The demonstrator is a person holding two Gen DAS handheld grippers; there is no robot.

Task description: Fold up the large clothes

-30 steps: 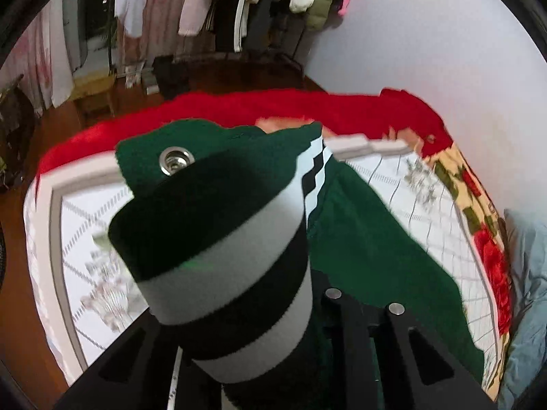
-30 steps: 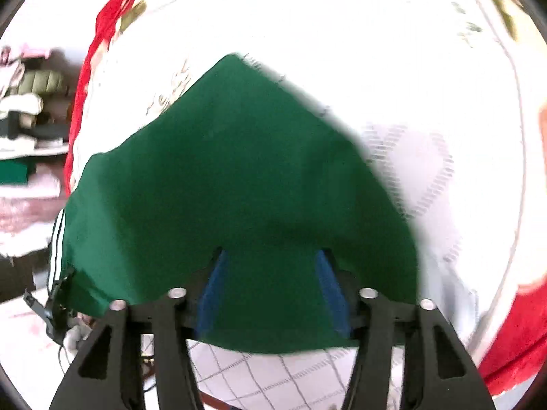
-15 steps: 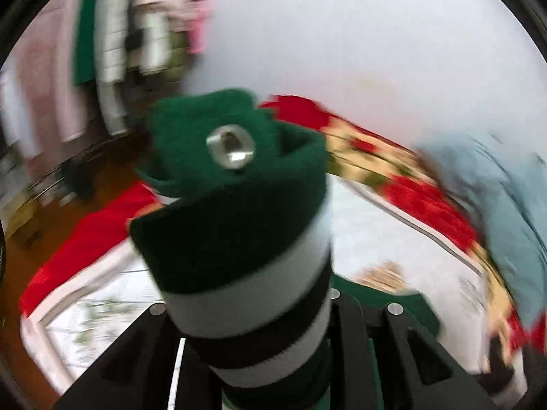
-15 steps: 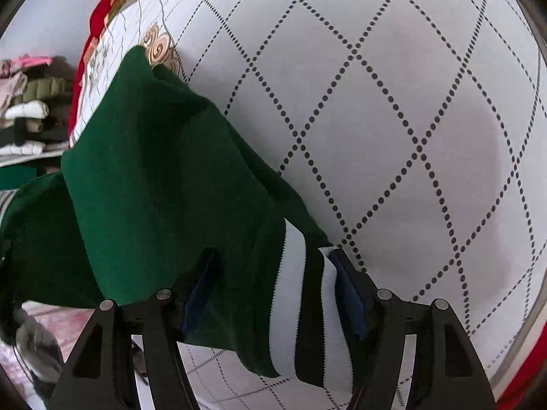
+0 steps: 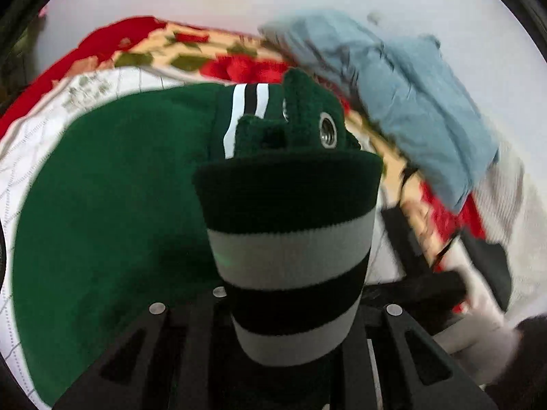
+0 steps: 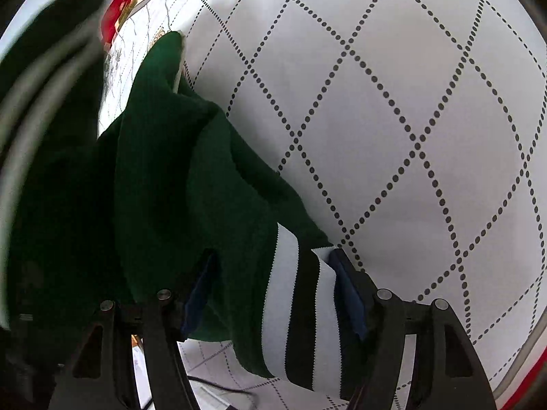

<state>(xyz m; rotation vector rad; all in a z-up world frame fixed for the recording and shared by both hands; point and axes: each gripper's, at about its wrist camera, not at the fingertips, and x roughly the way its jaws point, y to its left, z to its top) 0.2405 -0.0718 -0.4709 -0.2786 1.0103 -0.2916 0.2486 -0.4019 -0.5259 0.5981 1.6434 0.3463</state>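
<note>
The dark green knitted garment with white-and-black striped ribbed bands (image 5: 112,212) lies partly spread on the white quilted bedspread with a dotted diamond pattern (image 6: 410,119); in the left wrist view its body fans out toward 9 and 10 o'clock, while one striped cuff-like end (image 5: 290,256) rises straight up the middle of the picture from 6 toward 12 o'clock, carrying a metal eyelet (image 5: 327,132) near its top; the left gripper (image 5: 280,311) is clamped on that striped end, its jaws nearly together with the fabric bunched between them.

In the right wrist view another striped band (image 6: 301,307) sits between the blue pads (image 6: 348,294) of the right gripper (image 6: 273,294); the jaws stand wide apart, and whether the pads truly press the cloth cannot be told; from there the garment's long axis runs up toward 11 o'clock to a far corner (image 6: 167,48).

Judged from this, the fold turns on the left hand's end lying above the spread body, with the right hand's end low on the bedspread as an anchor; the left is the nearer one to carry cloth across. A crumpled pale blue cloth (image 5: 410,102) lies at 1 o'clock by the red floral blanket (image 5: 239,65), well apart from the fold.
</note>
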